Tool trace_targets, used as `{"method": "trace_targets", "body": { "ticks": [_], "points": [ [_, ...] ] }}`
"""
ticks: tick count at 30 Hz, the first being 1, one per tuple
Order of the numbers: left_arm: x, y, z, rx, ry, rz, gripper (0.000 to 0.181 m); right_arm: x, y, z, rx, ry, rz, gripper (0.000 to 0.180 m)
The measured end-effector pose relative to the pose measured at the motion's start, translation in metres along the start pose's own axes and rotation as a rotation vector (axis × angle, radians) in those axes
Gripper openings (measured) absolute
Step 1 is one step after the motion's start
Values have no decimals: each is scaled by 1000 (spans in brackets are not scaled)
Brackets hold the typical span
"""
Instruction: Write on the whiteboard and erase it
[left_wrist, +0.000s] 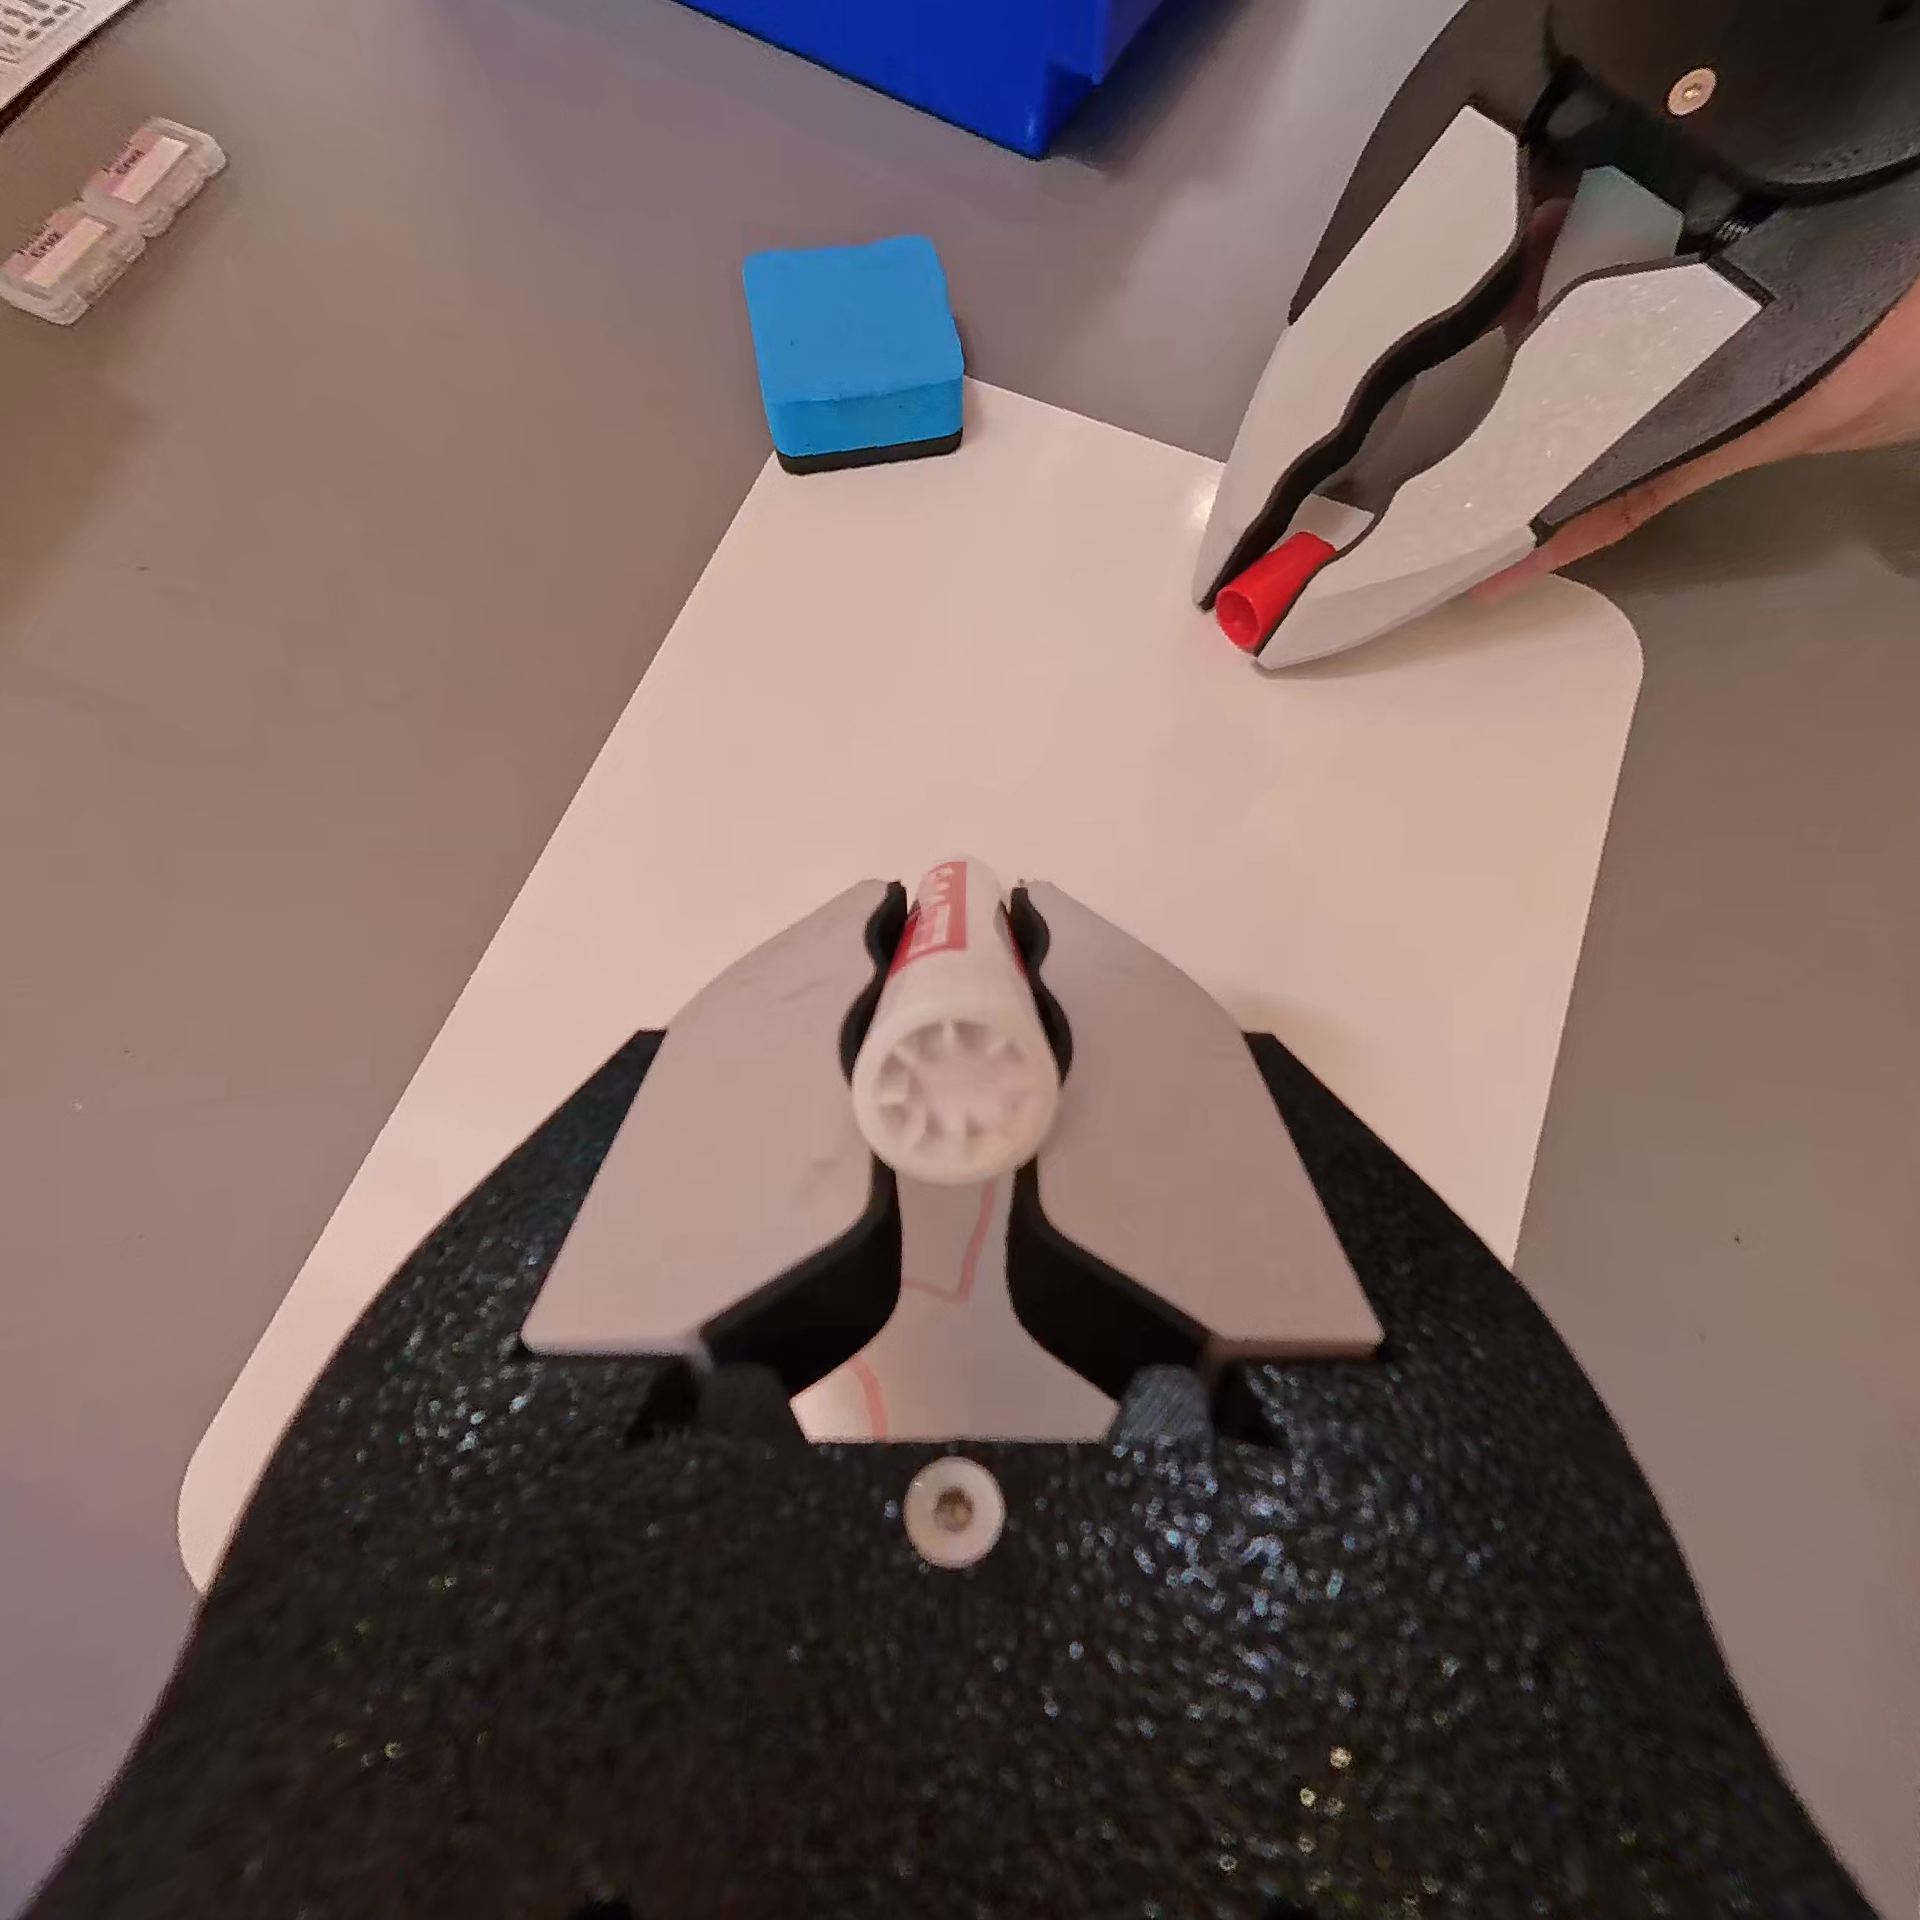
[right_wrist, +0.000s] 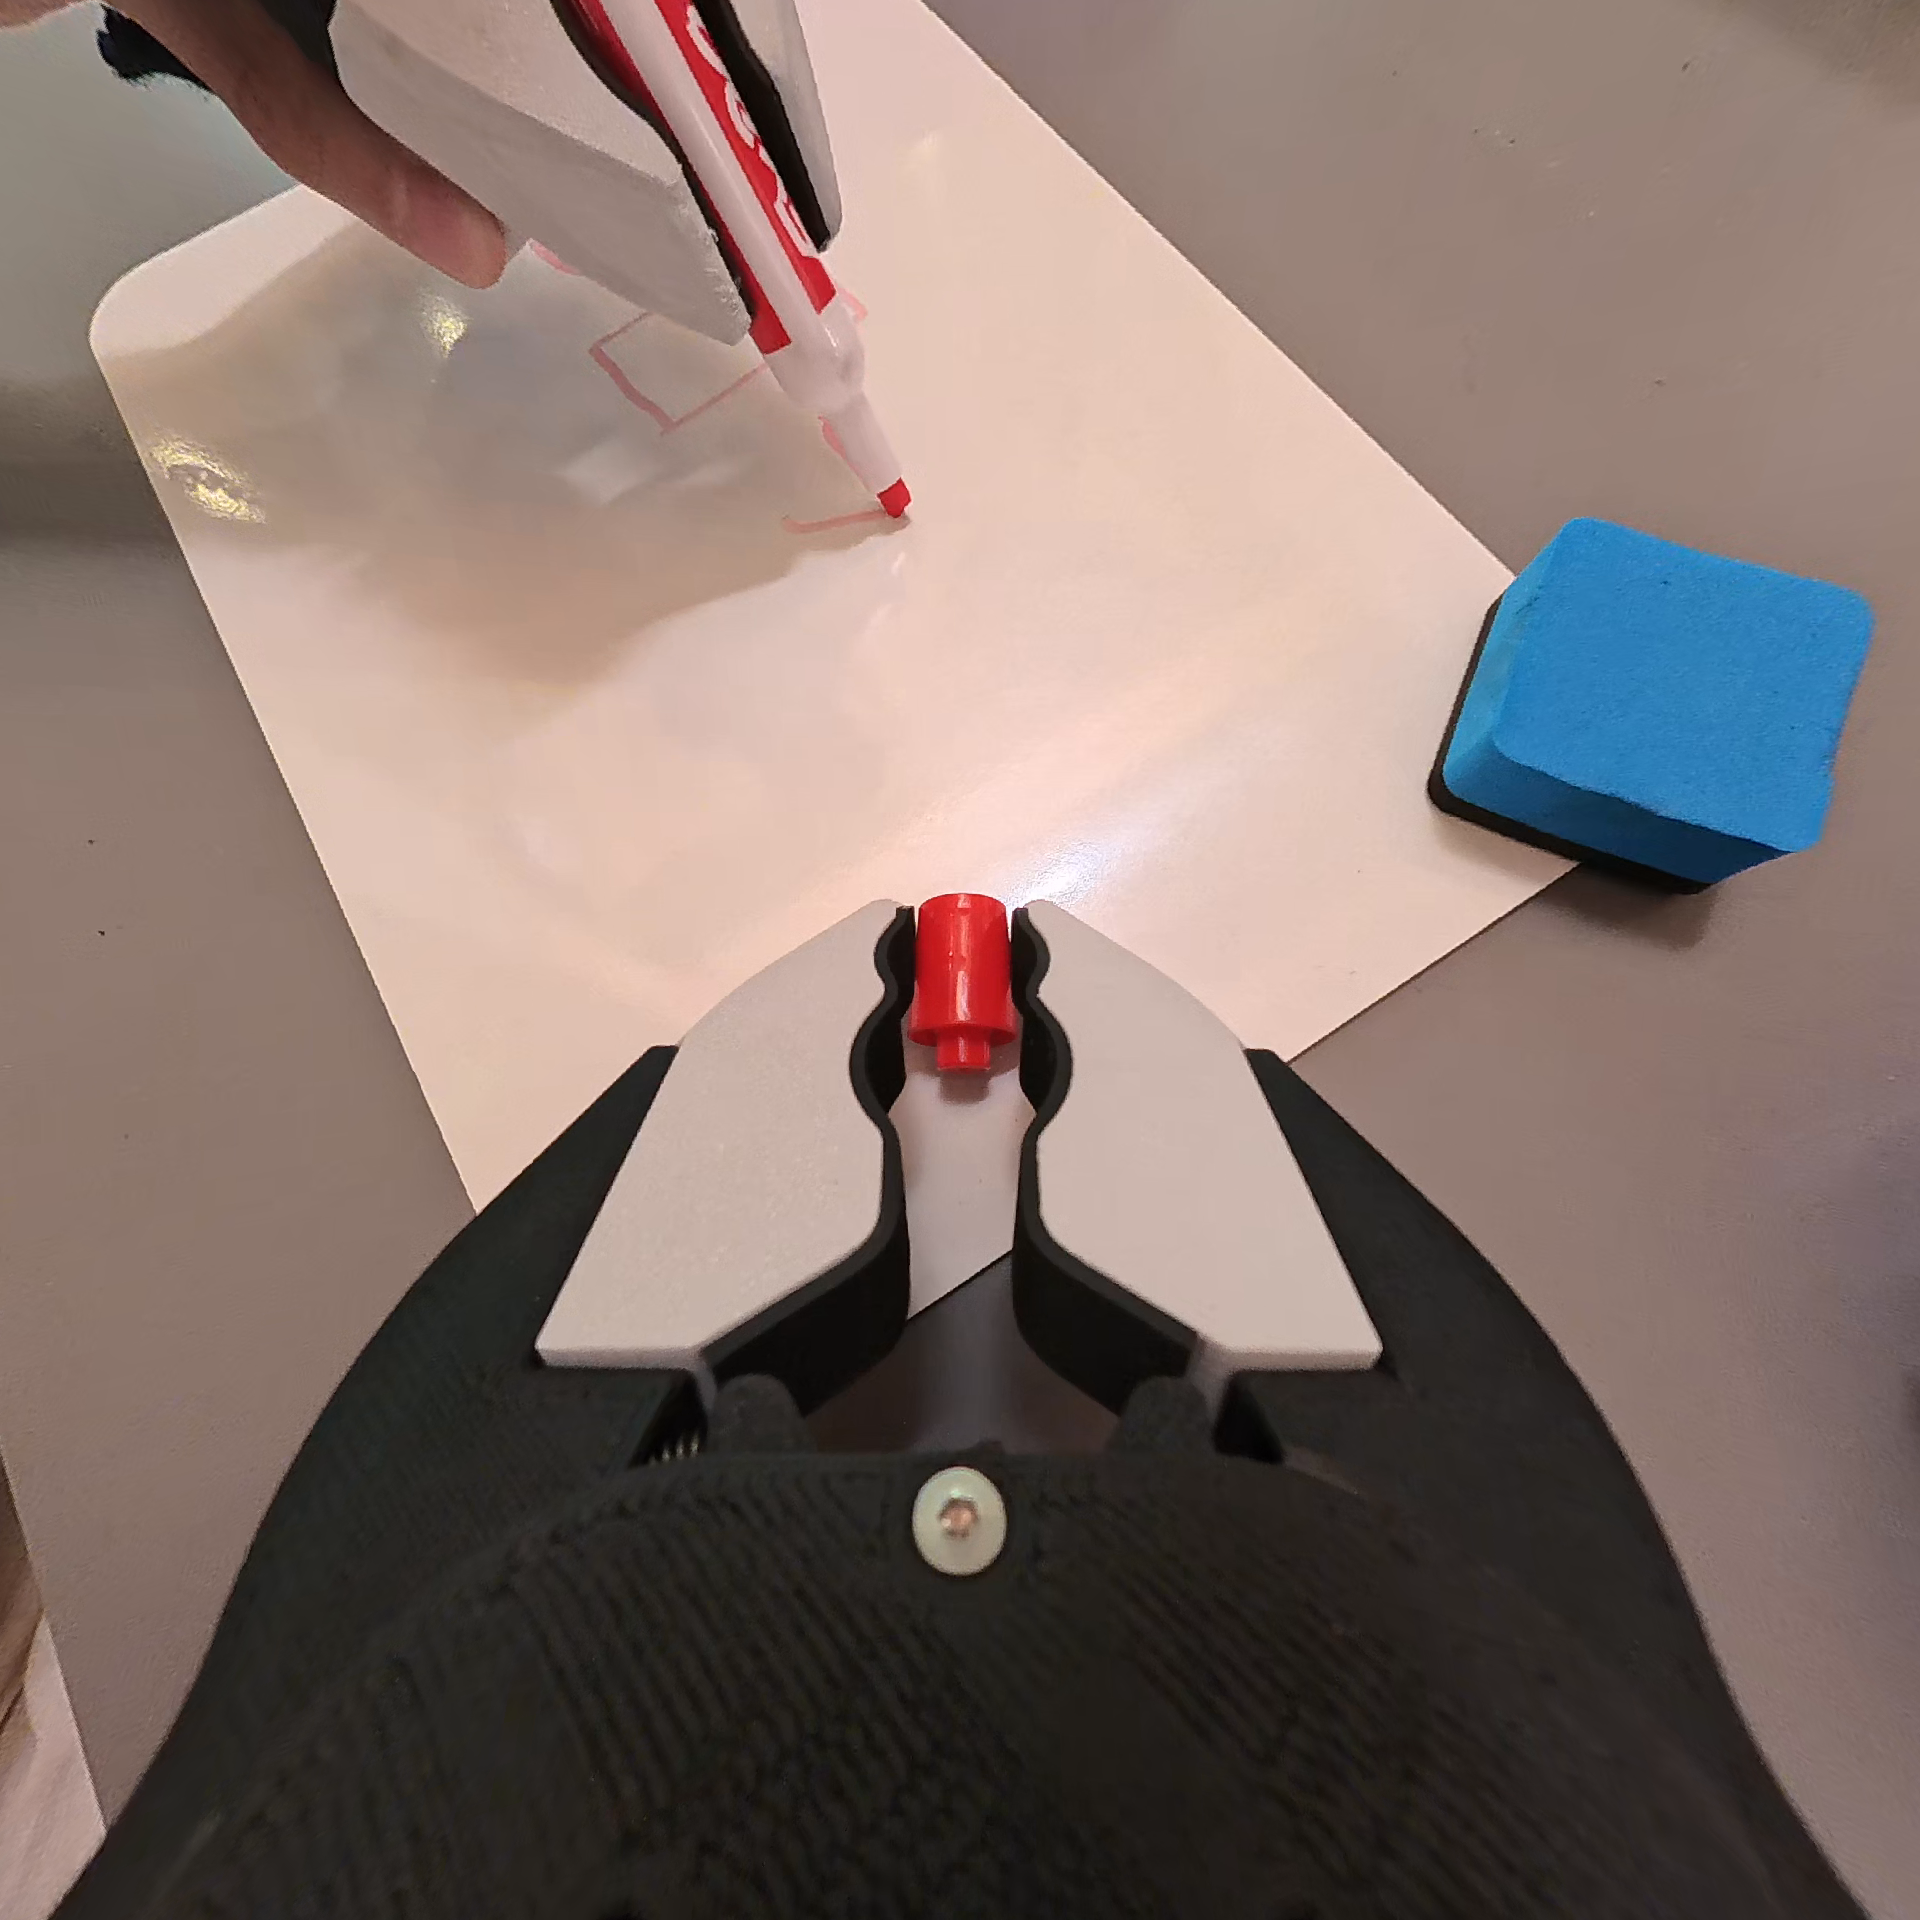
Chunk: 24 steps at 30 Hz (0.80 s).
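The left gripper (right_wrist: 774, 223) squeezed the red marker (right_wrist: 821, 343), tip on the whiteboard (right_wrist: 1039, 675). The right gripper (right_wrist: 961, 920) pinched the cap (right_wrist: 958, 982); the eraser (right_wrist: 1652, 707) sat at its two o'clock.

The whiteboard (left_wrist: 1091, 831) lies flat on the table (left_wrist: 364, 675), and every place here is taken from it. On it, toward one short end, the marker (right_wrist: 821, 353) stands tilted with its tip touching the surface beside the drawn lines (right_wrist: 665, 384); over the opposite end, near a corner, hangs the cap (right_wrist: 961, 977). The eraser (right_wrist: 1652, 707) sits on the table at that end's other corner, overlapping the board's edge, while a box (left_wrist: 966, 62) and small cases (left_wrist: 104, 218) lie well beyond that end.
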<state>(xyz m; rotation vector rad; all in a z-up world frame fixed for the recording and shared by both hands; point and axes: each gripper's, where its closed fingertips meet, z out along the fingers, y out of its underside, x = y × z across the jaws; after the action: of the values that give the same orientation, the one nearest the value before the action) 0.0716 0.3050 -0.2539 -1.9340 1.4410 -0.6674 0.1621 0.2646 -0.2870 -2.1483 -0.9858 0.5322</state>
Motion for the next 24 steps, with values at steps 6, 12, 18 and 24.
{"method": "trace_targets", "body": {
  "ticks": [6, 12, 18, 24],
  "points": [
    [-15, 5, -6, -13, -60, -9, 19, 0, 0, 0, 0, -1, -1, 18],
    [-26, 9, -11, 6, -77, -52, 19, 0, 0, 0, 0, -2, -2, 18],
    [-2, -19, -6, 99, 18, -41, 19, -1, 0, 0, 0, -8, -6, 18],
    [-1, -25, 18, 46, 8, 8, 19, -2, 4, -4, -2, -26, -21, 18]
  ]
}}
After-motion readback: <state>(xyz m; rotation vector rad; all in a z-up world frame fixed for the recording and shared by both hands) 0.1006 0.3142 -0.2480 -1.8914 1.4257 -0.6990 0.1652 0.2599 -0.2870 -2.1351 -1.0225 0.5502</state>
